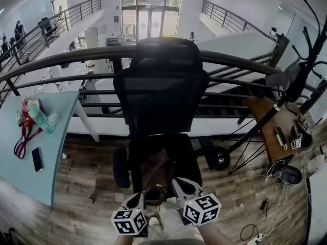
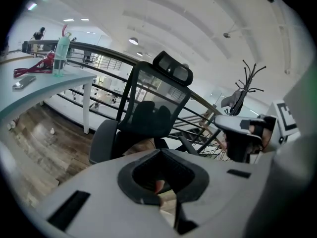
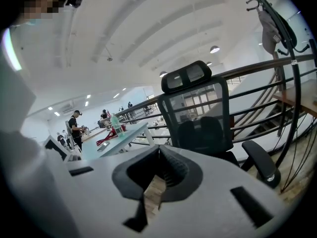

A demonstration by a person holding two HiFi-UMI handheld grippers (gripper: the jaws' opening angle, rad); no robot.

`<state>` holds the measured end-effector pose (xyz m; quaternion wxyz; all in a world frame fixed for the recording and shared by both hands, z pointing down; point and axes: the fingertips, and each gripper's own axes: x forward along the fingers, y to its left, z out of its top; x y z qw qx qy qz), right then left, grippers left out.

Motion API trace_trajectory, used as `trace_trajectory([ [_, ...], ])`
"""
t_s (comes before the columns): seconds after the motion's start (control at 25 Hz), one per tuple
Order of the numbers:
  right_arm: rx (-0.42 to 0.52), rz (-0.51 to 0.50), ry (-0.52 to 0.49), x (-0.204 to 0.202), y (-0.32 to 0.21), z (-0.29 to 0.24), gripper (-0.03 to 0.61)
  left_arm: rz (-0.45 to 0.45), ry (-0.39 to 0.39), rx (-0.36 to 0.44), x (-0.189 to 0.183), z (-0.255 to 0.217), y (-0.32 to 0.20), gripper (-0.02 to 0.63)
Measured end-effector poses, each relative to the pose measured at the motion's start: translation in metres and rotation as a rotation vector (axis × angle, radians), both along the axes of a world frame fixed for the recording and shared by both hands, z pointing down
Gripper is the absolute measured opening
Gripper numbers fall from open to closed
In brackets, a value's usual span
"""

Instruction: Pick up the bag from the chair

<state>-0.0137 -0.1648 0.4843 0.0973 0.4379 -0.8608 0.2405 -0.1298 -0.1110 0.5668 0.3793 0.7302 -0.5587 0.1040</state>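
Note:
A black mesh office chair [image 1: 161,93] stands in front of me against a railing. On its seat lies a brown bag [image 1: 156,171], slumped at the middle of the seat. My left gripper [image 1: 142,195] hovers just short of the seat's front edge, near the bag's near end, jaws shut and empty. My right gripper [image 1: 177,182] is beside it, tips over the seat's front right, also shut and empty. In the left gripper view a strip of the bag [image 2: 142,145] shows above the shut jaws [image 2: 159,152]. The right gripper view [image 3: 158,149] shows the chair [image 3: 198,115], the bag hidden.
A pale table [image 1: 53,137] at left carries a bottle [image 1: 40,116], a red lanyard and a phone [image 1: 37,159]. The railing [image 1: 76,57] runs behind the chair. At right are a coat rack [image 1: 299,75], a wooden desk [image 1: 278,129] and floor cables [image 1: 260,223].

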Motion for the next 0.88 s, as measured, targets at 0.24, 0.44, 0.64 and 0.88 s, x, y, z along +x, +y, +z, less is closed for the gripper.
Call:
trace_trajectory([
  [0.24,-0.035,-0.025,0.017,-0.001,-0.033,0.03,0.002,-0.033,0.002,-0.038,-0.002,0.037,-0.025,0.003],
  [0.44,-0.075,-0.069,0.006,-0.006,-0.057,0.053,0.002,-0.016,-0.01,-0.108,0.009,0.079,-0.043,0.003],
  [0.64,-0.131,-0.117,0.005,-0.01,-0.072,0.085,0.002,-0.073,-0.006,-0.188,0.01,0.128,-0.059,0.003],
  [0.88,-0.178,-0.148,0.009,-0.011,-0.089,0.115,0.002,-0.062,-0.031,-0.231,0.009,0.178,-0.079,0.005],
])
